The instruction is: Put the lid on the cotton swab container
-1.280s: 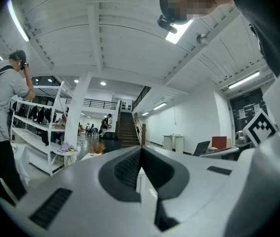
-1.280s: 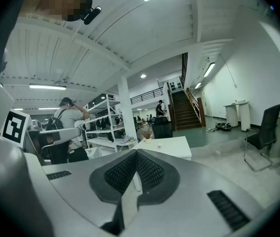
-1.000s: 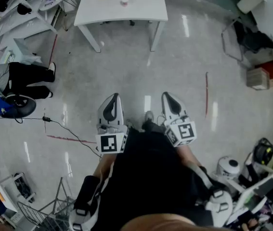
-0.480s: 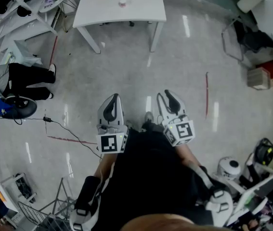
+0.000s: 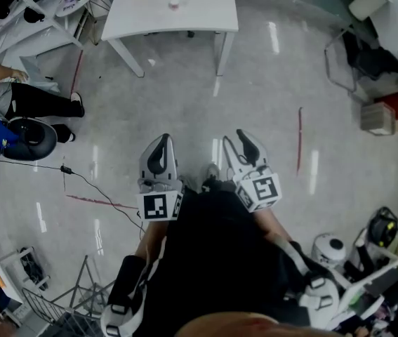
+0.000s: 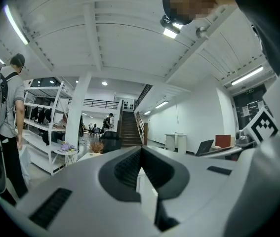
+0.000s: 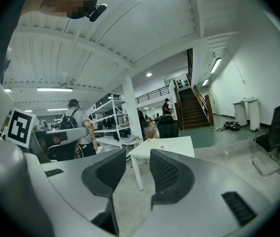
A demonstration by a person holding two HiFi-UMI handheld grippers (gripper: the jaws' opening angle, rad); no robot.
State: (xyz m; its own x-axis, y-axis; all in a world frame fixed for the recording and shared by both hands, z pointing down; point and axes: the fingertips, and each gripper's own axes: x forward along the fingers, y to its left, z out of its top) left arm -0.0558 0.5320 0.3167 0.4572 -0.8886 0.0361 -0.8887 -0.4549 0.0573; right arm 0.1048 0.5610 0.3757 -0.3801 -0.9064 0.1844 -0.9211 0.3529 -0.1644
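While the bench (image 5: 209,16) lay well off, nothing was begun — left hand-held gripper (image 5: 161,142) closed and empty, right hand-held gripper (image 5: 235,138) opening on nothing.

A big open workshop hall, with shelving racks (image 6: 40,104), a staircase (image 7: 194,110), white table (image 5: 177,9) and polished floor (image 5: 184,104).

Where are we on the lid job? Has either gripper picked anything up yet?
Nothing looks done. In hand: nothing. The left gripper is shut and empty, and the right gripper has its jaws opening with nothing between them. The white table stands across the floor ahead, with a small object on it that is too small to identify. Left to do: get to the table, then the entire task.
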